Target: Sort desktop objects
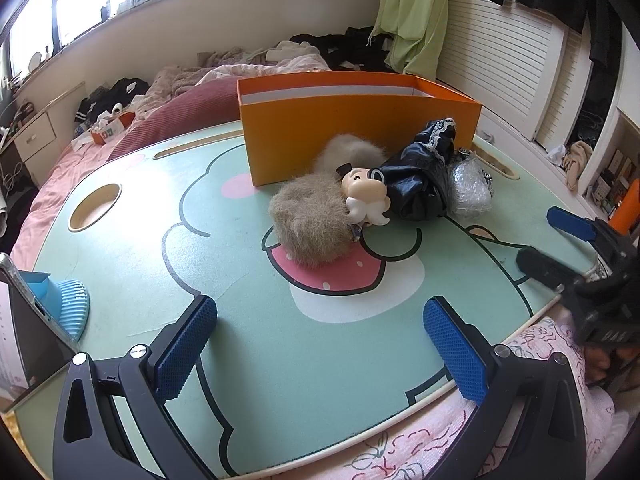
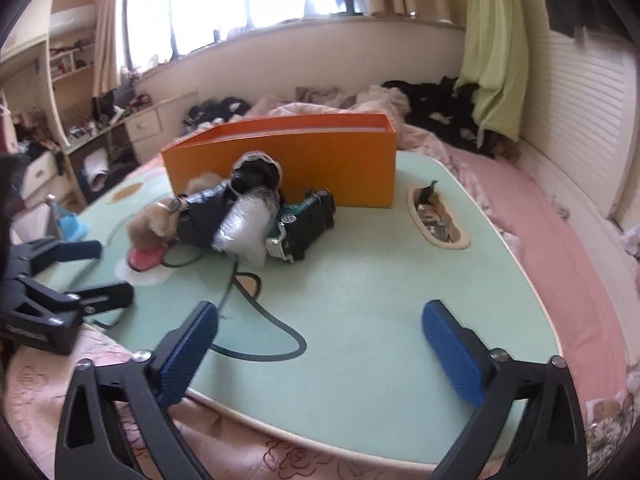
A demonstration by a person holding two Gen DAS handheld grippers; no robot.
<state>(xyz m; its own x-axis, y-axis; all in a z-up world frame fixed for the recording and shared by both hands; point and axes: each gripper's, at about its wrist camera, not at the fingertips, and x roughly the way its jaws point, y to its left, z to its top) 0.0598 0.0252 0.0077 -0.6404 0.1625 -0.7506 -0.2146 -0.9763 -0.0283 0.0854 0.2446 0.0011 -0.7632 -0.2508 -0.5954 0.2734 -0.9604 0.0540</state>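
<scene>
From the left wrist, the left gripper [image 1: 320, 344] hovers over the mint-green lap desk [image 1: 320, 360] with its jaws spread and nothing between them. The orange box [image 1: 360, 128] stands at the desk's far side. Just before the box lies a doll [image 1: 340, 200] with fluffy beige hair and a dark dress, with a bubble-wrapped bundle [image 1: 470, 190] touching it on the right. The right gripper [image 1: 560, 240] enters from the right, well apart from the box.

From the right wrist, the right gripper [image 2: 320, 344] is released wide and empty. A dark teal-trimmed object [image 2: 304, 224] lies just before the box, against the bundle [image 2: 244, 228].
</scene>
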